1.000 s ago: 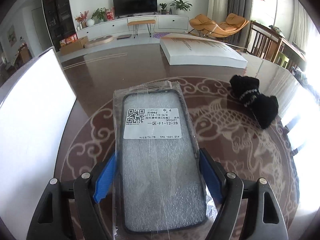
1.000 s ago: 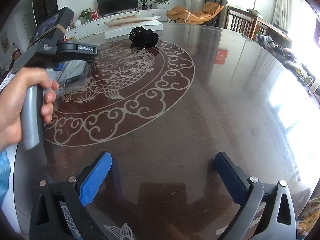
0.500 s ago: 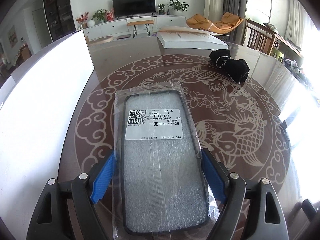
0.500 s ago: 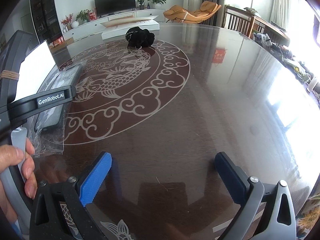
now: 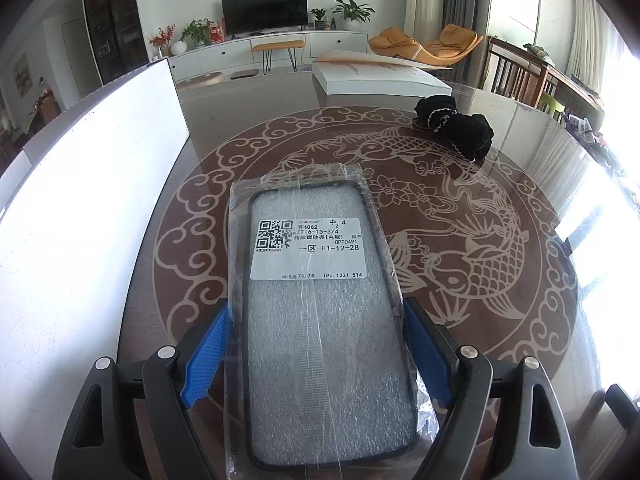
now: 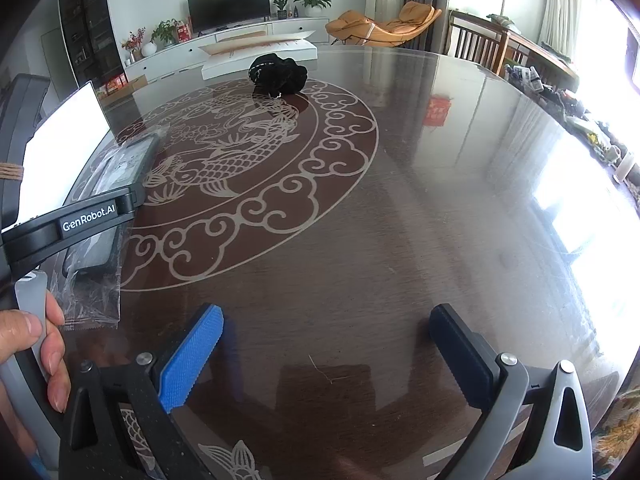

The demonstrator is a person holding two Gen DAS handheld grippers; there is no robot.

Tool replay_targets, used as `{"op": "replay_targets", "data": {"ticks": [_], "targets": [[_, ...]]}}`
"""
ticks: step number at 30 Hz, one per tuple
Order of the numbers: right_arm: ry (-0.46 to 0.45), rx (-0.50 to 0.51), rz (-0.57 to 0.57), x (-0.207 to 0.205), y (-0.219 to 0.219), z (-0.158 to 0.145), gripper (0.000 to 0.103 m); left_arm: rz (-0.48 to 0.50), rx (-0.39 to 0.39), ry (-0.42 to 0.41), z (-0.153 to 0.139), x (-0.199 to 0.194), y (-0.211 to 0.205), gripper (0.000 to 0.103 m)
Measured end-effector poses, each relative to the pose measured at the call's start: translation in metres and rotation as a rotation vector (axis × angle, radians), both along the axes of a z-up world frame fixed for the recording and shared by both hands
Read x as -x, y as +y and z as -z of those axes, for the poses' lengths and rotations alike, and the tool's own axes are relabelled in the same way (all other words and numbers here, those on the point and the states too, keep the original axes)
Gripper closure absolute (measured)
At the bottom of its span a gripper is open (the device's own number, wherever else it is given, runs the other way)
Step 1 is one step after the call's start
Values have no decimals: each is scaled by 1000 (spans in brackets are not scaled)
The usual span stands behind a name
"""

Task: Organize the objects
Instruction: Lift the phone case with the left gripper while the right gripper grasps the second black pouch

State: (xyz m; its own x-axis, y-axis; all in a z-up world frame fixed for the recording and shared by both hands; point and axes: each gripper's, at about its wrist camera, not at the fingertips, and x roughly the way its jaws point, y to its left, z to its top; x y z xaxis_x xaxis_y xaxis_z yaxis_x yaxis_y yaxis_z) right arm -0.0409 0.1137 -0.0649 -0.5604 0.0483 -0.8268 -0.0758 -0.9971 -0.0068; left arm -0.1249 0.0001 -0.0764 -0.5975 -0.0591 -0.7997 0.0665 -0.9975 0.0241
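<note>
Lying lengthwise between the closed left gripper (image 5: 316, 354) fingers, a bagged phone case (image 5: 320, 320) is gripped; right gripper (image 6: 326, 354) is held open, empty.

The right gripper (image 6: 326, 350) hung over the dark table (image 6: 420, 208) with its jaws wide apart and nothing between them. At the left edge, the left gripper (image 6: 80, 216) clasped a bagged phone case (image 6: 108, 184), and black fabric (image 6: 278, 74) lay far back.

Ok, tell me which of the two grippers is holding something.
The left gripper: its blue fingers clamp the bagged phone case. The right gripper is open over bare table.
</note>
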Motion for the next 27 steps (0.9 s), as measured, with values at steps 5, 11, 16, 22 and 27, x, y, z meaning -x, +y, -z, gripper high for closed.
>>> {"op": "replay_targets", "data": {"ticks": [5, 11, 16, 22, 27], "targets": [[-22, -5, -82, 36, 28, 0, 0, 0, 0, 0, 0, 0, 0, 19], [-5, -11, -114, 116, 61, 1, 0, 0, 0, 0, 0, 0, 0, 19], [-25, -13, -175, 188, 34, 2, 0, 0, 0, 0, 0, 0, 0, 19], [-159, -19, -257, 279, -12, 0, 0, 0, 0, 0, 0, 0, 0, 19], [-111, -13, -211, 308, -29, -1, 5, 0, 0, 0, 0, 1, 0, 19]]}}
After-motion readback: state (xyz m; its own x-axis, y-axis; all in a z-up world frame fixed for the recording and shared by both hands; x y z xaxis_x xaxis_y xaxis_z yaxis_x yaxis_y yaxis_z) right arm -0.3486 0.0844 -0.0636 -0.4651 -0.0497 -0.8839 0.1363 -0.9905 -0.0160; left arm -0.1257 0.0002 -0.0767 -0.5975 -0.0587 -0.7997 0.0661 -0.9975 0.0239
